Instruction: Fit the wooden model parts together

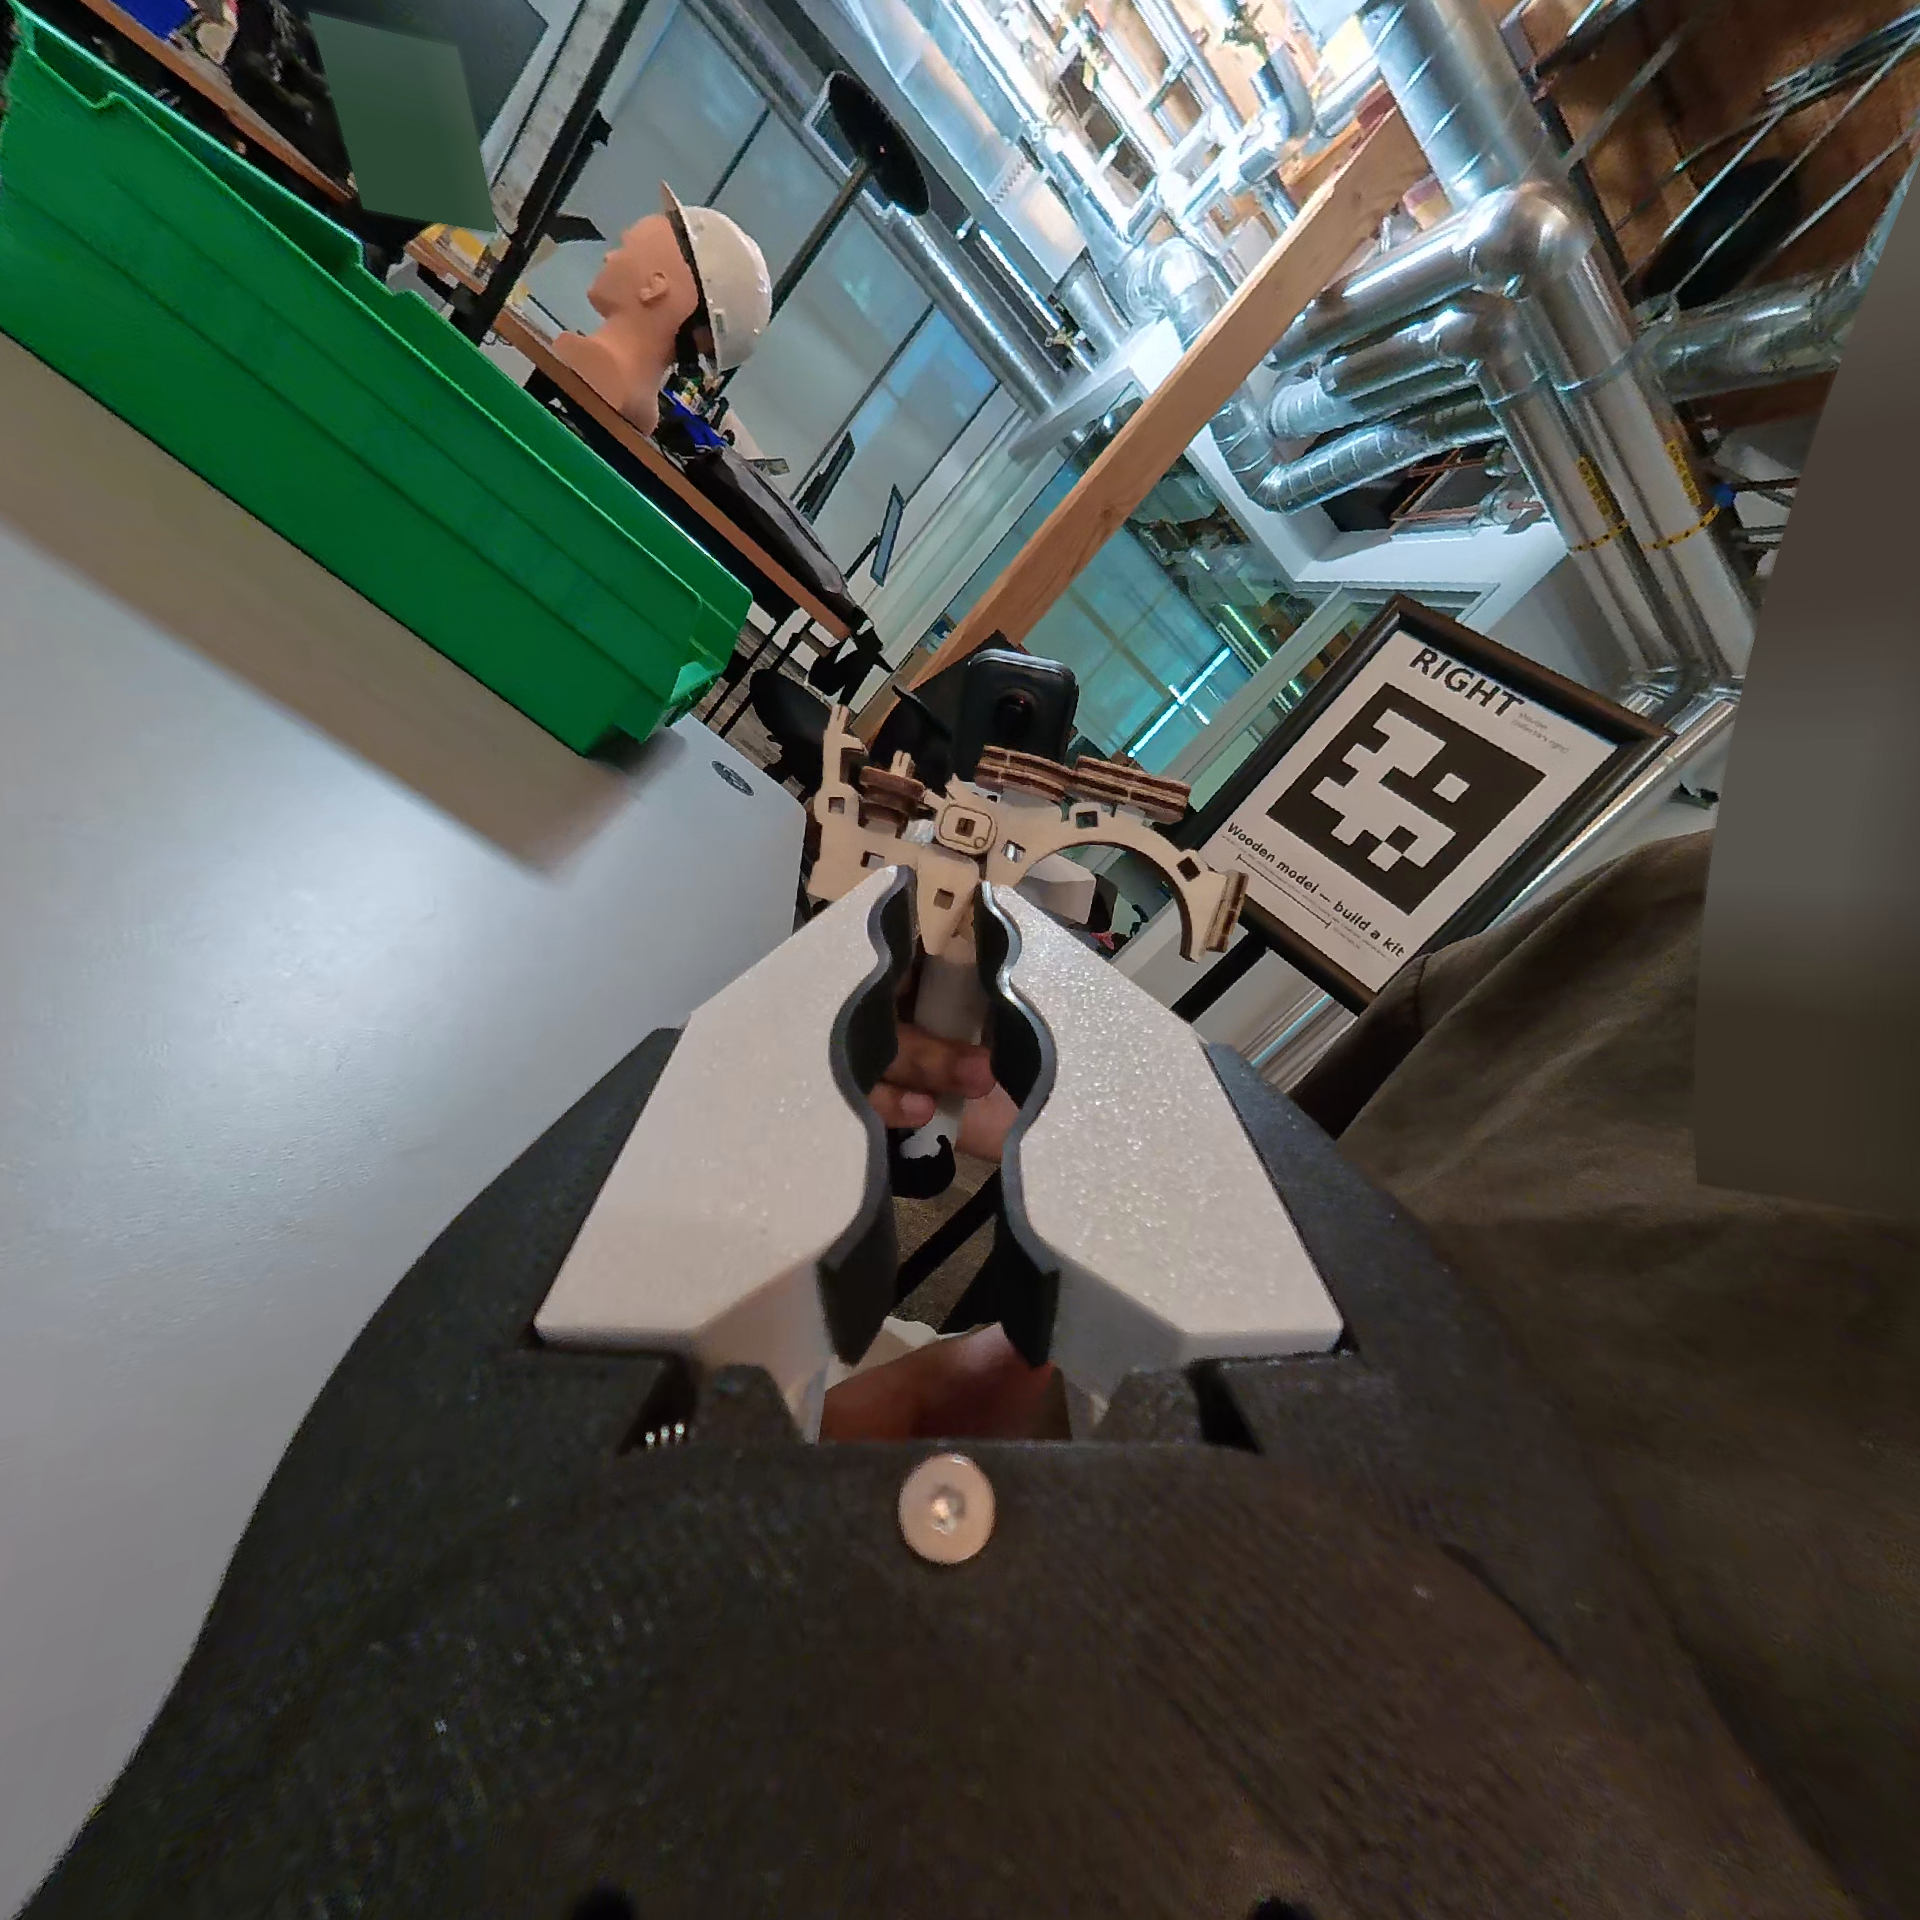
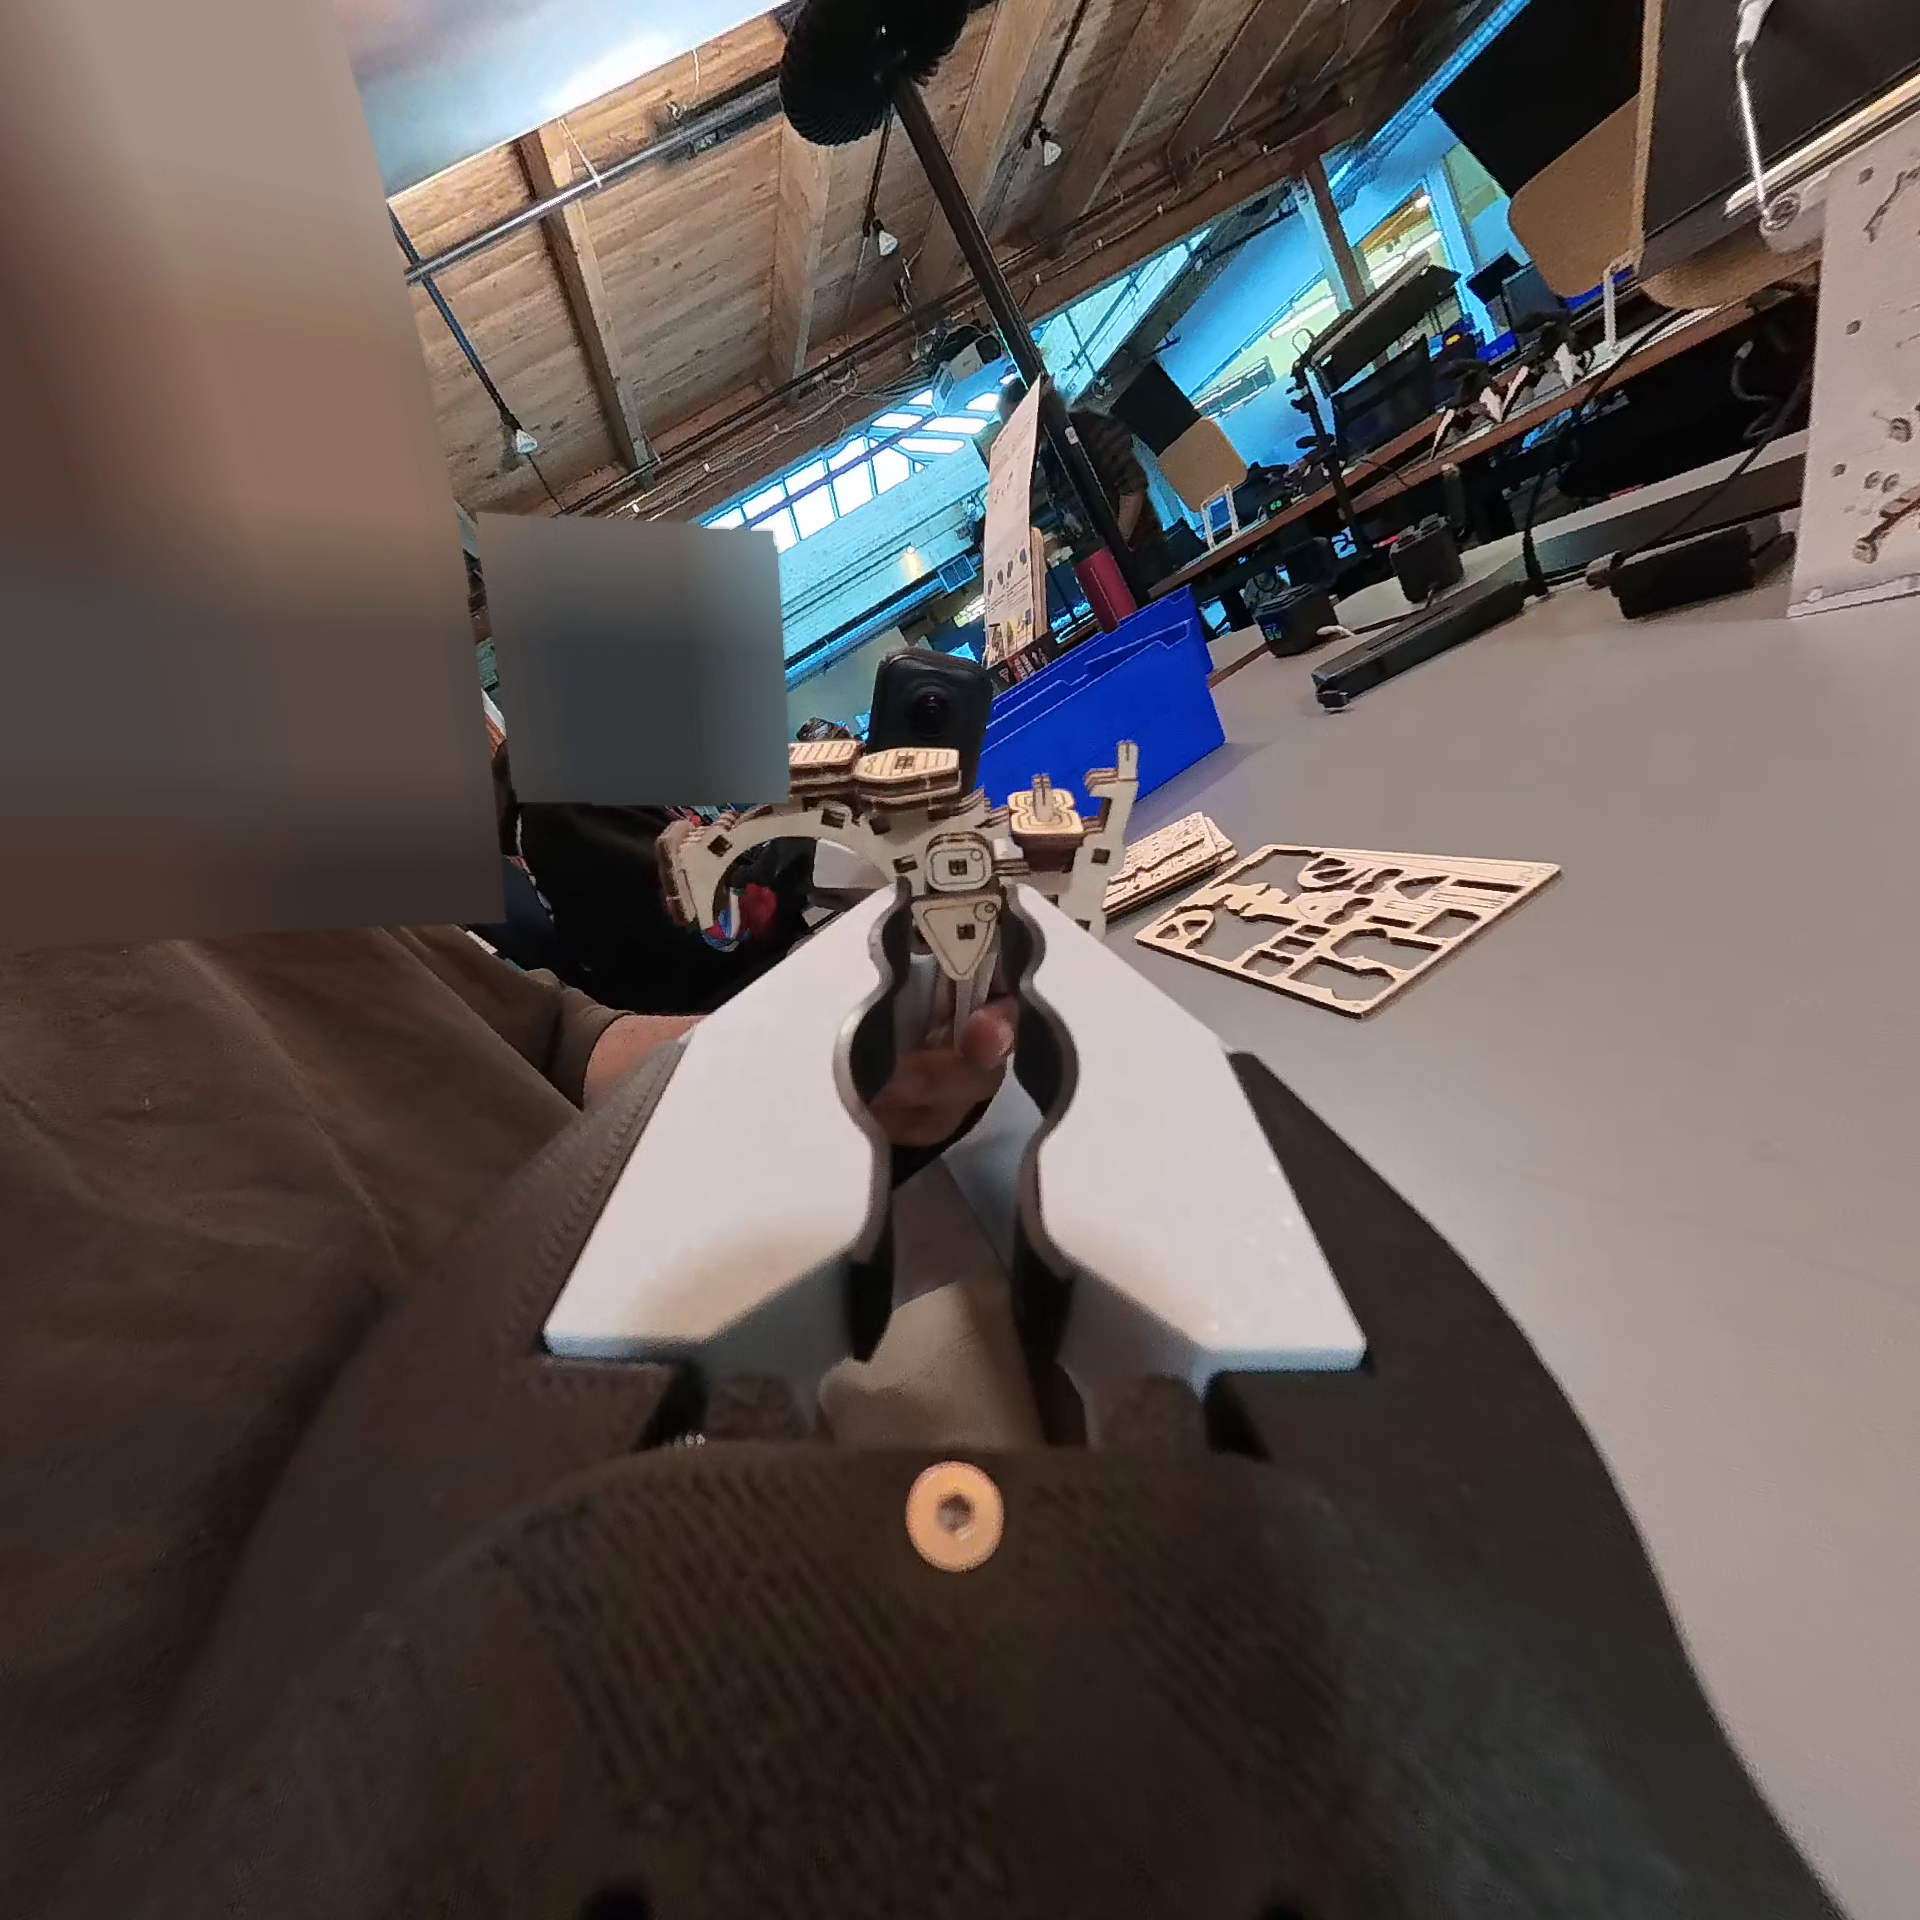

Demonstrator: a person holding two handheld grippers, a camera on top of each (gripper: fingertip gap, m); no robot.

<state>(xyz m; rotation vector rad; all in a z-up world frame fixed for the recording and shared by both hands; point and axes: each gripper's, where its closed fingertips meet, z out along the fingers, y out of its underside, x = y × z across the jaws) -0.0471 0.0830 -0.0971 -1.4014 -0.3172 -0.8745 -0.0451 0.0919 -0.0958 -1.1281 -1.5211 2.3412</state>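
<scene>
A partly built wooden model (image 1: 1049,826), light plywood with an arch and stacked dark-edged slats on top, is held in the air above the grey table (image 1: 208,935). My left gripper (image 1: 943,902) is shut on the model's lower tab. In the right wrist view the same wooden model (image 2: 831,831) shows from its other side, and my right gripper (image 2: 951,920) is shut on its lower triangular part. In each view the other gripper's pale finger and a hand show through the gap between the fingers.
A green bin (image 1: 364,468) stands on the table to the left, and a framed marker sign (image 1: 1403,821) to the right. A small black camera (image 2: 925,707) stands behind the model. A punched-out plywood sheet (image 2: 1340,925), stacked sheets (image 2: 1169,862) and a blue bin (image 2: 1101,717) are on the table. My left and right fingertips are right by each other.
</scene>
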